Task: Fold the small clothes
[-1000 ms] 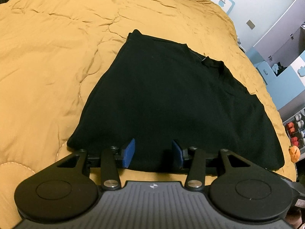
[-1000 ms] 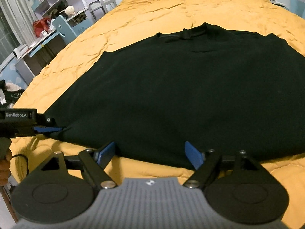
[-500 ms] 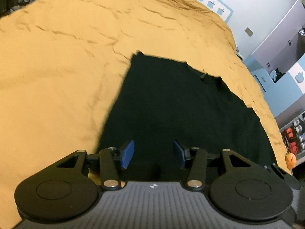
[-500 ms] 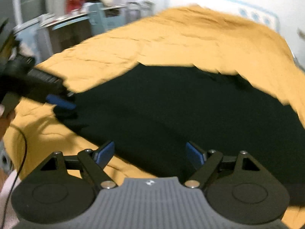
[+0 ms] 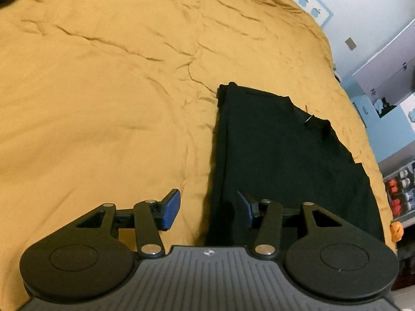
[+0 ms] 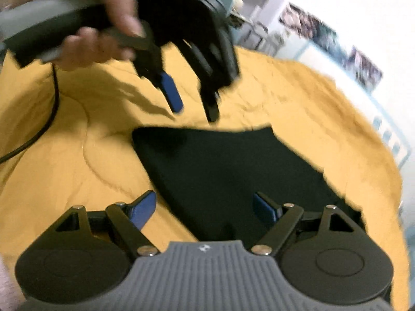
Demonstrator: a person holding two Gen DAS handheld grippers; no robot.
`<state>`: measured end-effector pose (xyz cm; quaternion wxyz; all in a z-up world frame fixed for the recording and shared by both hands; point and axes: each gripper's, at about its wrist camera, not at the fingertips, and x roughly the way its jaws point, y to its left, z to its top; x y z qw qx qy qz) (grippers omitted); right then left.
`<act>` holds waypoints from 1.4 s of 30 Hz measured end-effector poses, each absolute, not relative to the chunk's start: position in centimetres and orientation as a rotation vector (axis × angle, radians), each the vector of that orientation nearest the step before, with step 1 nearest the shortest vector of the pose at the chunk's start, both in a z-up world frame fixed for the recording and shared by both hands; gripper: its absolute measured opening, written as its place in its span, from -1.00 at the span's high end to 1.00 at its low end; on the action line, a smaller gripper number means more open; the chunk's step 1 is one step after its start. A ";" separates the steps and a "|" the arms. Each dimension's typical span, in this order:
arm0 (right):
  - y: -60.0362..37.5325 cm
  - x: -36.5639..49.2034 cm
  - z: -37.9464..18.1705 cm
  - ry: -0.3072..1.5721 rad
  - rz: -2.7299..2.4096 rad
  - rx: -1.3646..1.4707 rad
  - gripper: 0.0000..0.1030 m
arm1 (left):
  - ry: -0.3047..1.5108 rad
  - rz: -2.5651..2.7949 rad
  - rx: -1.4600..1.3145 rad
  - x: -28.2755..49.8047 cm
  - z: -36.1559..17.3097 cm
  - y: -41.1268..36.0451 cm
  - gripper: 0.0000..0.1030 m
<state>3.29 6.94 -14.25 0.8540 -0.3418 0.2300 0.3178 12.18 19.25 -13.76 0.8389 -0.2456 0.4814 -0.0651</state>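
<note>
left wrist view: the black garment [image 5: 280, 160] lies flat on the mustard bedspread [image 5: 103, 103], to the right of centre, its long left edge straight and doubled over like a finished crease, neckline end away from the camera. the left gripper [image 5: 208, 208] hangs just over the near left corner of the cloth; its jaws have just been opening and stand apart with nothing pinched, one blue pad over bare bedspread, the other over the black fabric. right wrist view, blurred: the same garment [image 6: 233, 176] shows as a narrowed dark shape on the bedspread [image 6: 64, 168], one corner pointing left. the right gripper [image 6: 205, 208] hovers over its near edge, jaws wide and empty. beyond it, the left gripper [image 6: 194, 103] is held by a hand [image 6: 98, 44] above the far edge, fingers spread, clear of the cloth. my reading: at least one lengthwise fold is in; the piece is still long, so a further fold, likely crosswise, remains before it counts as folded.
</note>
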 end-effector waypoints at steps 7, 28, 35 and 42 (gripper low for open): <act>10.3 4.7 -14.8 0.489 0.646 -0.731 -0.21 | 1.040 -0.214 -0.588 17.8 -16.1 20.0 -0.12; 11.7 4.3 -16.0 0.509 0.639 -0.685 0.40 | 1.024 -0.450 -0.952 29.8 -23.6 19.6 -0.25; 11.4 4.1 -15.7 0.510 0.639 -0.657 0.87 | 0.993 -0.433 -0.887 29.3 -22.5 19.0 0.65; 8.8 4.4 -13.1 0.530 0.605 -0.549 1.00 | 1.004 -0.372 -0.898 29.0 -19.3 17.9 0.68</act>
